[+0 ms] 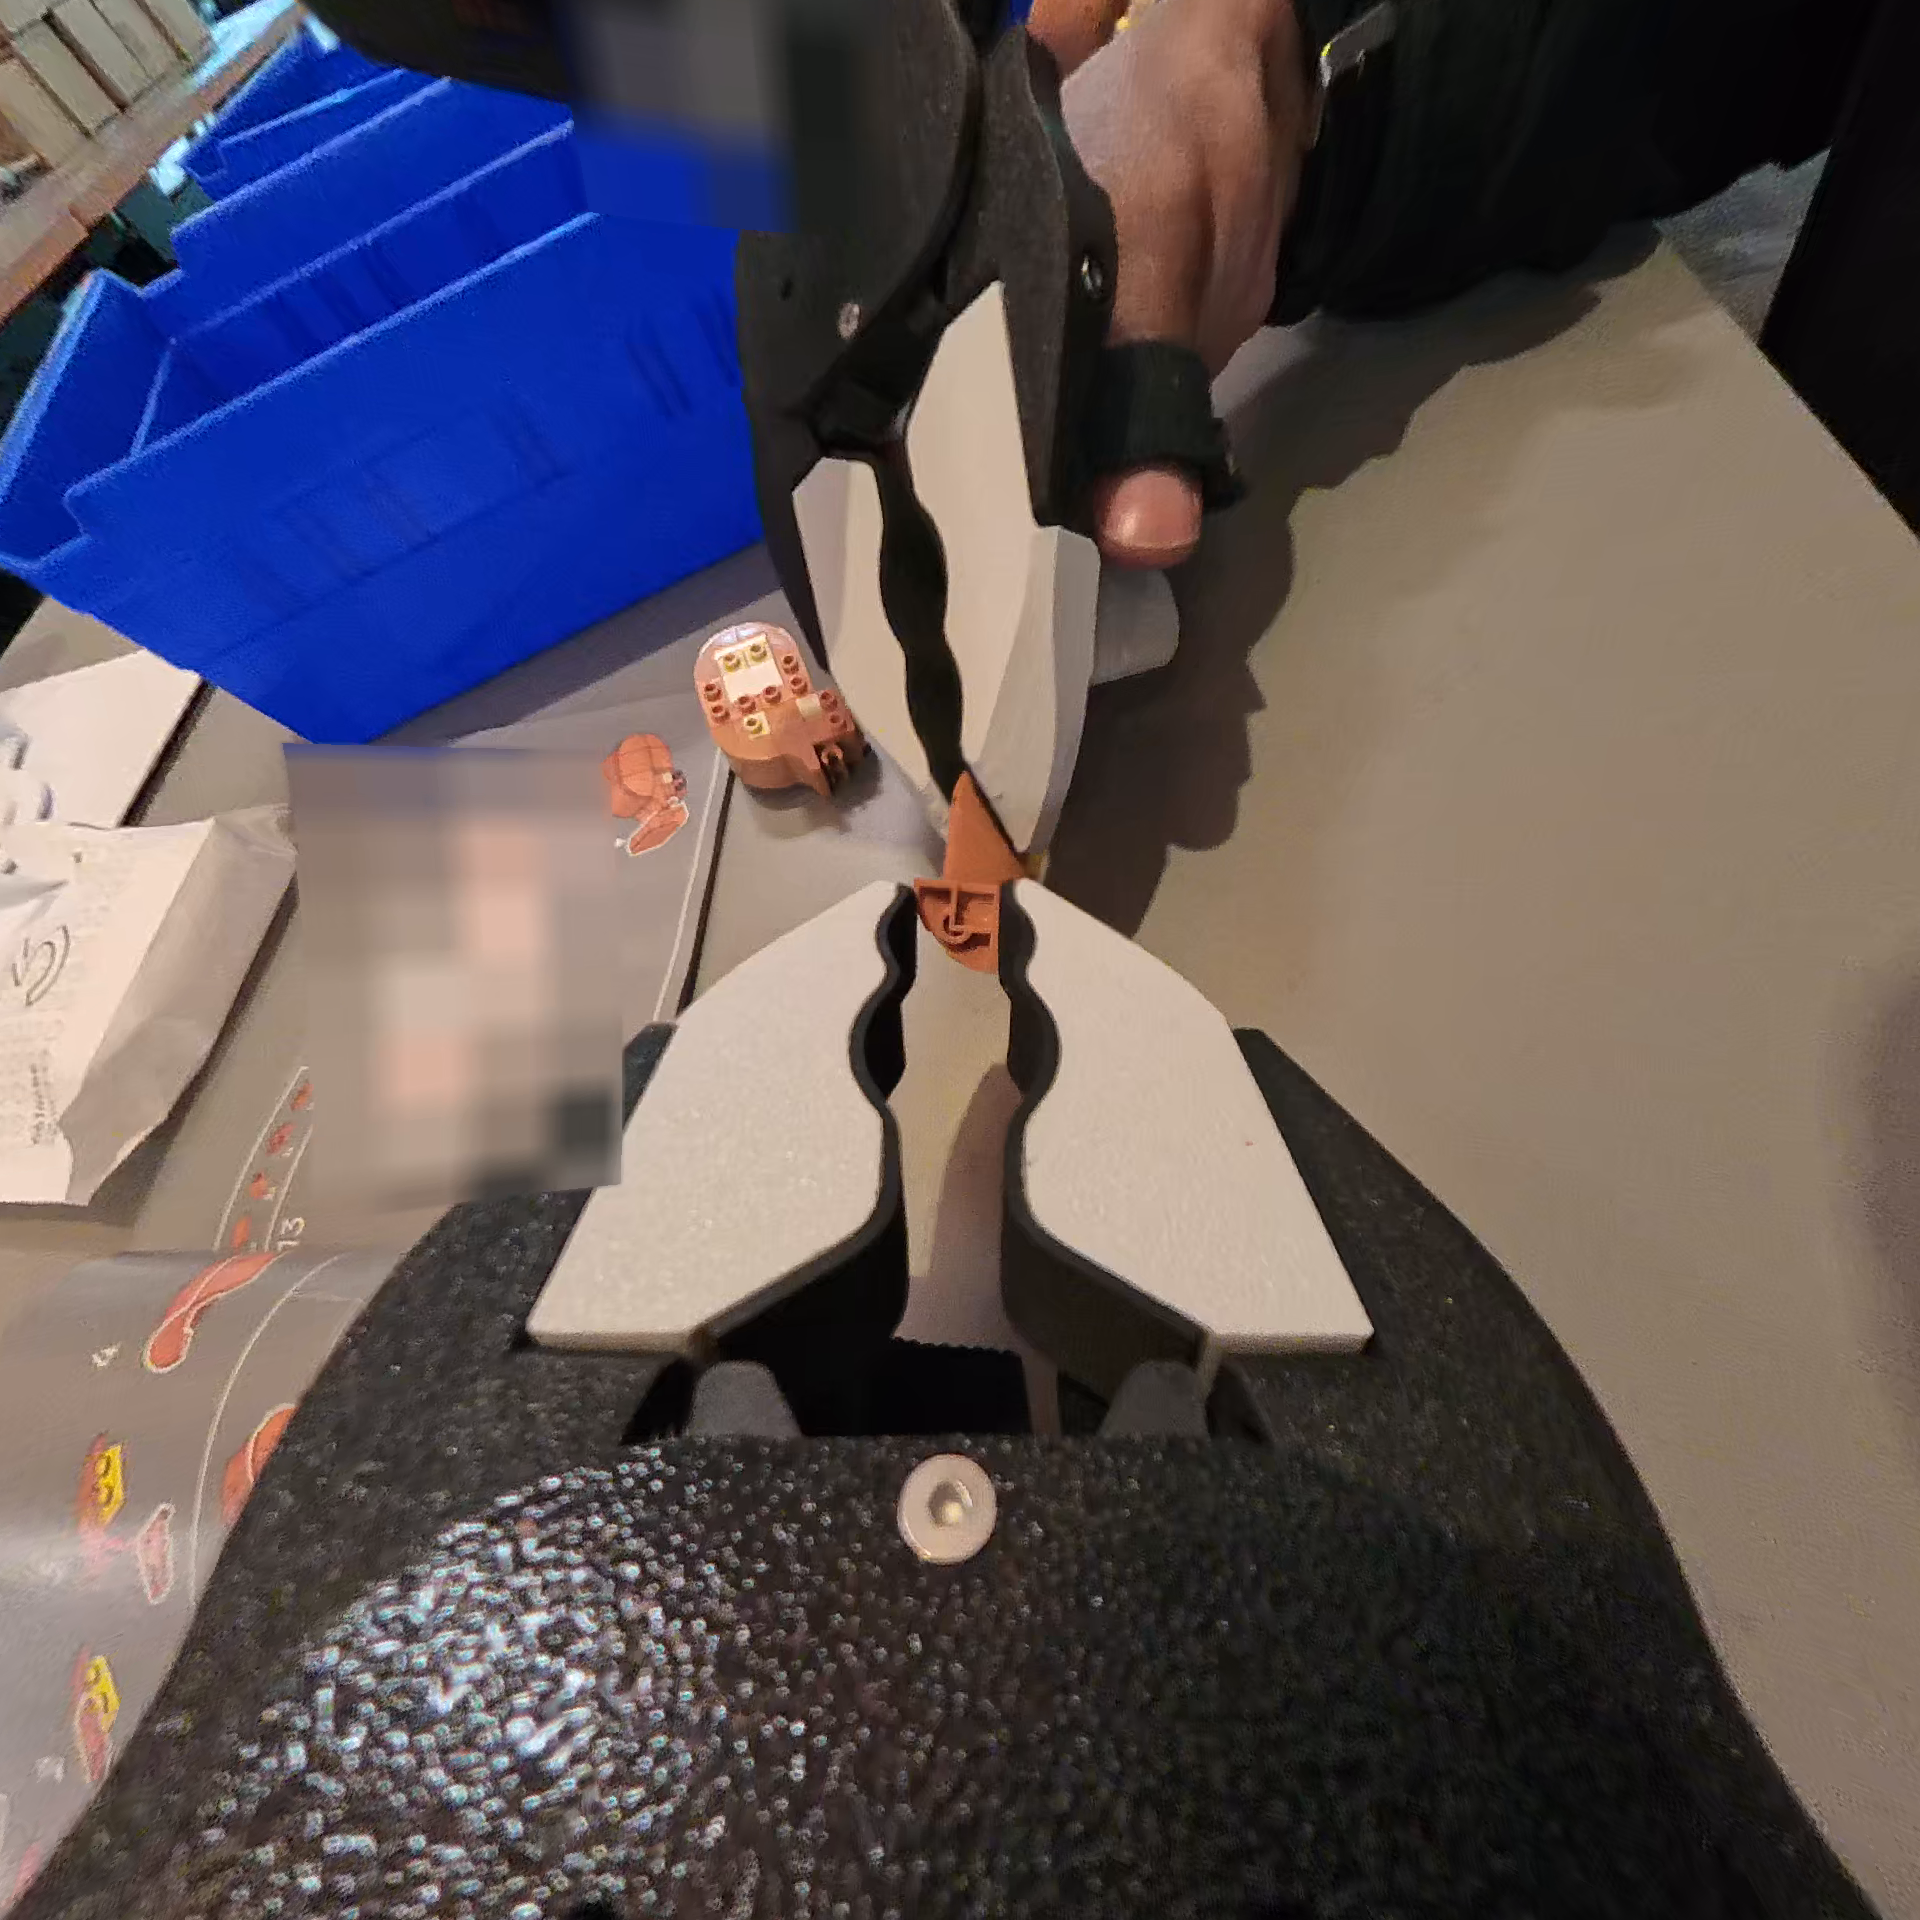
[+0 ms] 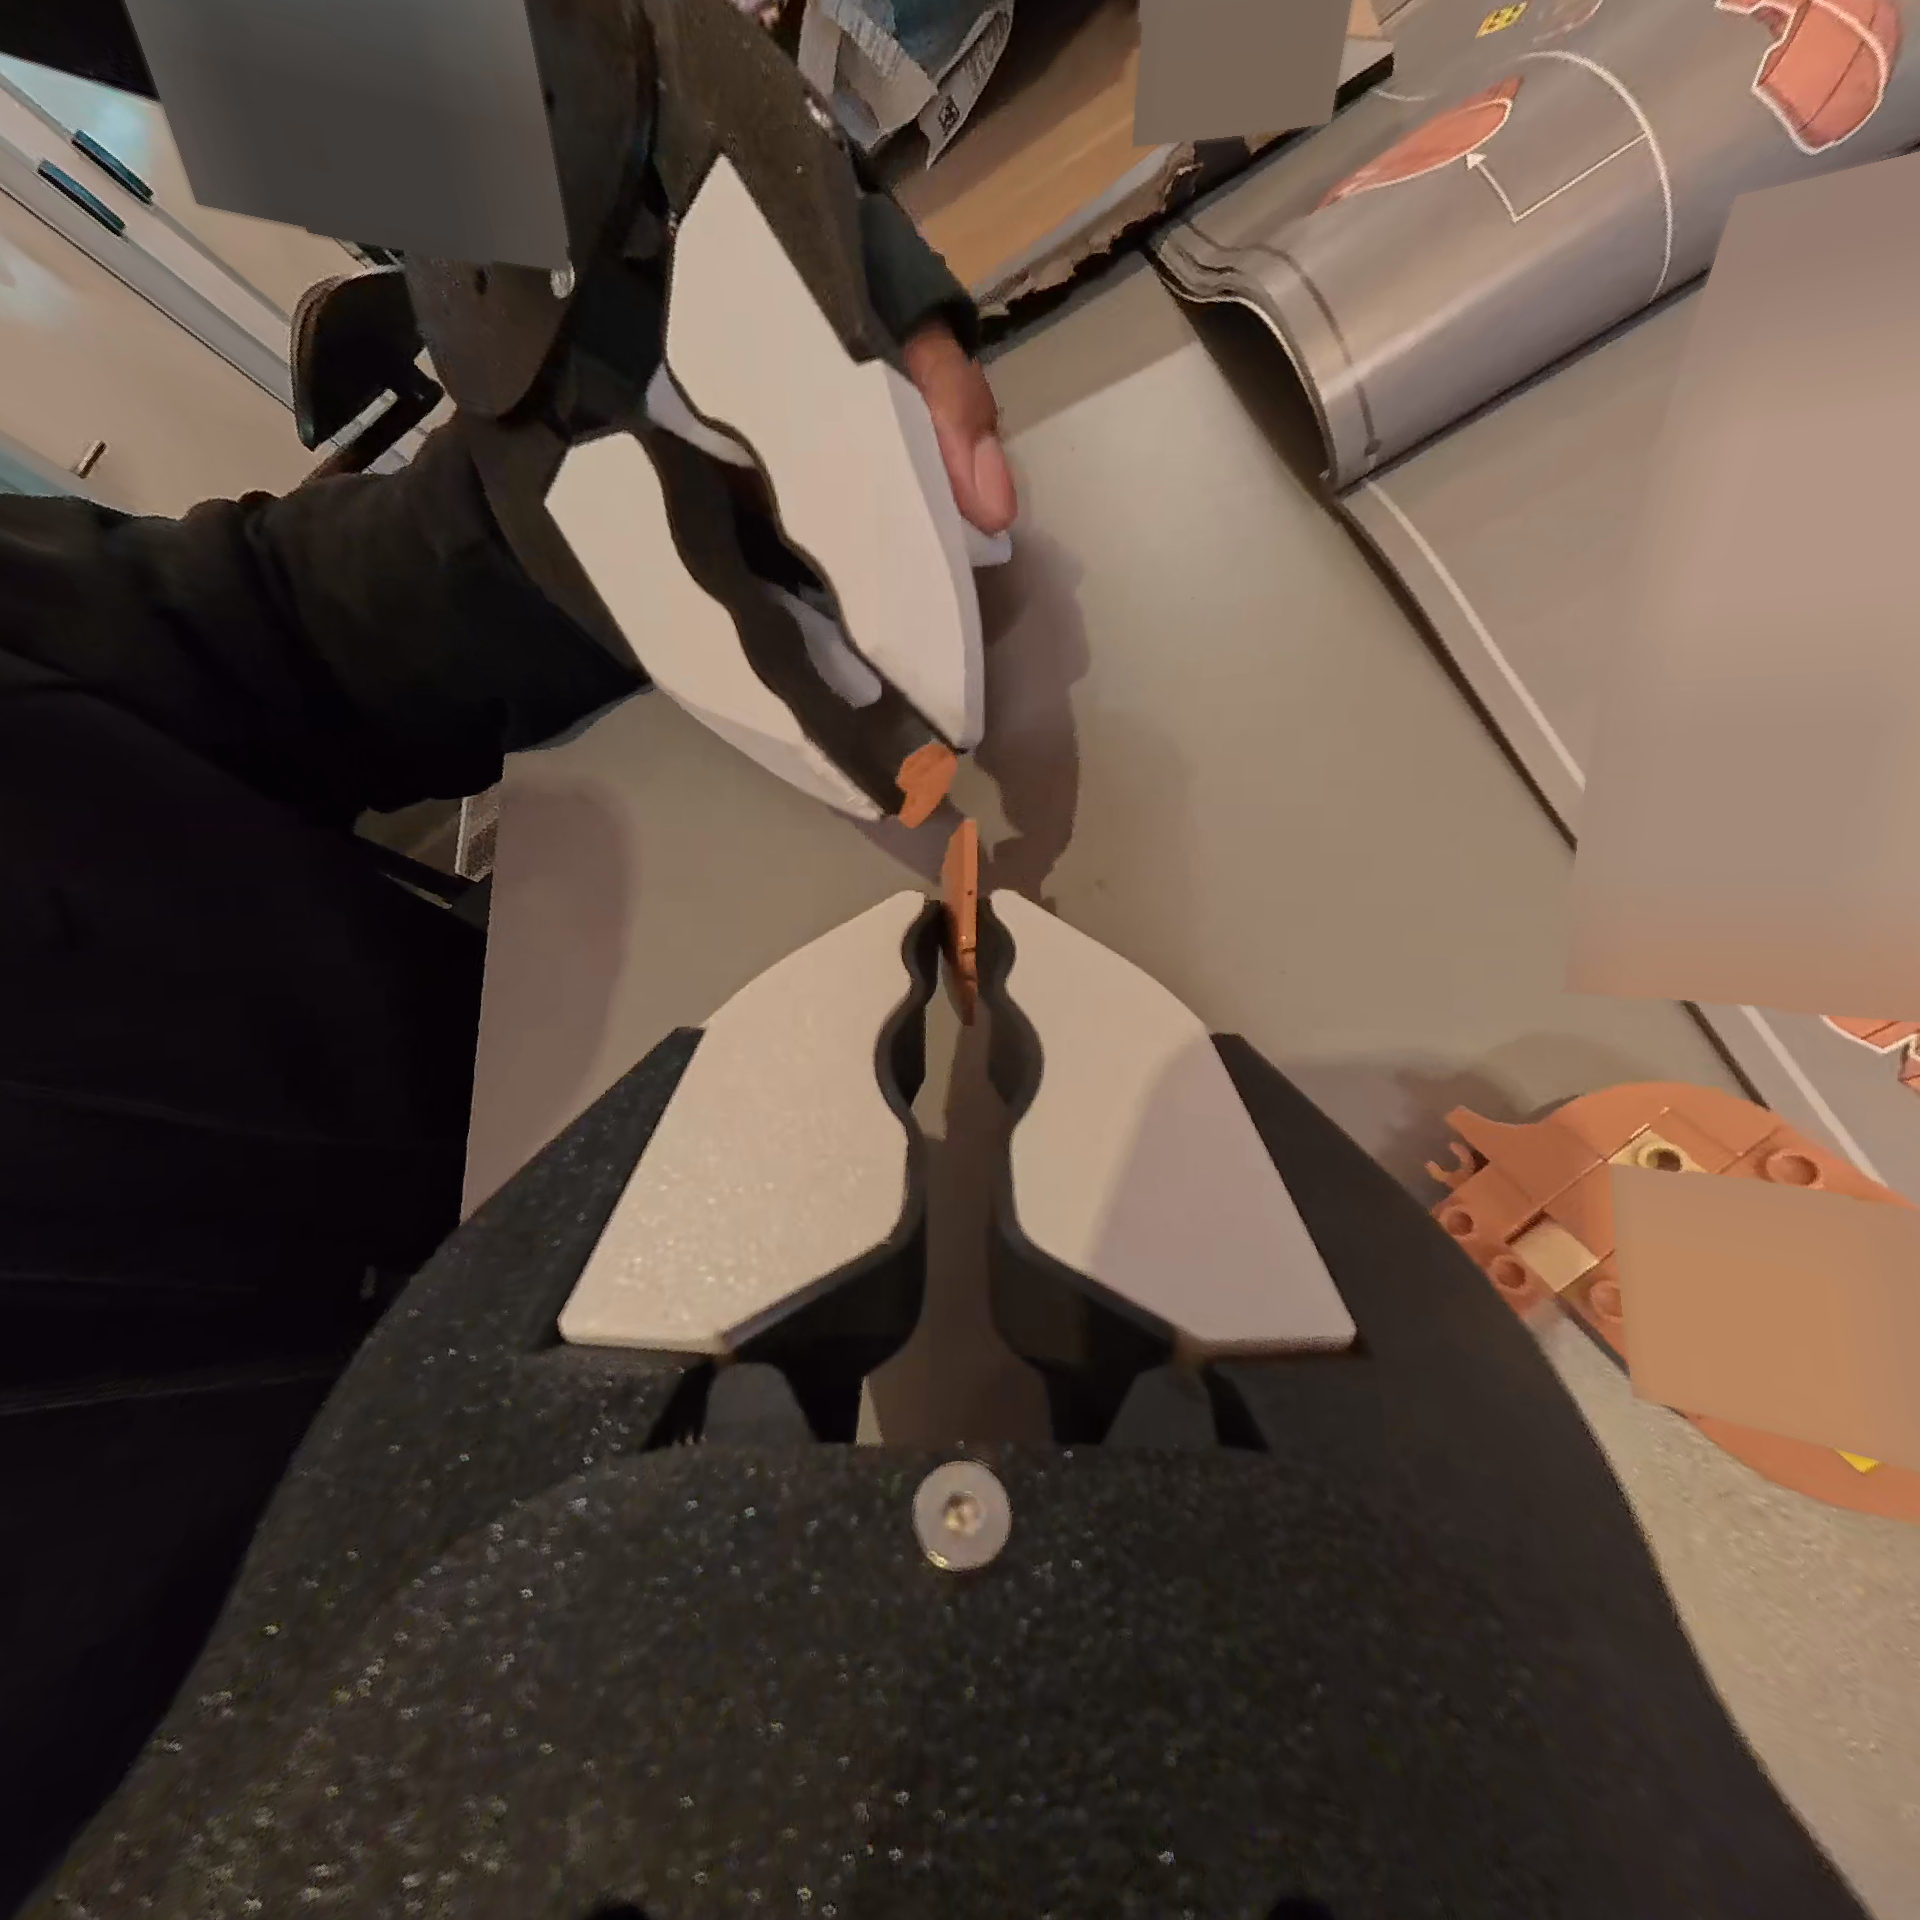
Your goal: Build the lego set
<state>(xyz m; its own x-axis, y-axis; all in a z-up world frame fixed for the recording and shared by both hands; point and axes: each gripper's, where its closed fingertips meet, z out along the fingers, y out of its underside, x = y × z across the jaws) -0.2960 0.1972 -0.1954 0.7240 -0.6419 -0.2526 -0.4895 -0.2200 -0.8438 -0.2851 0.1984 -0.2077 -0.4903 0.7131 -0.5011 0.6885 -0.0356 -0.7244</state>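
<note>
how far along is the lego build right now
Done: a brown partial model sits on the grey table, studs up, beside the open instruction booklet.

In hand: the left gripper is shut on a small orange piece; the right gripper is shut on a thin orange piece. Their tips almost meet, apparently to join the two.

Left: joining that pair, presumably adding it to the model.

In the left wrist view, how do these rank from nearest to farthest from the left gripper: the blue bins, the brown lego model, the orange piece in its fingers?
1. Orange piece: held at the tips of the left gripper.
2. Brown lego model: on the table, ahead and to the left.
3. Blue bins: far left, behind the model.
</note>
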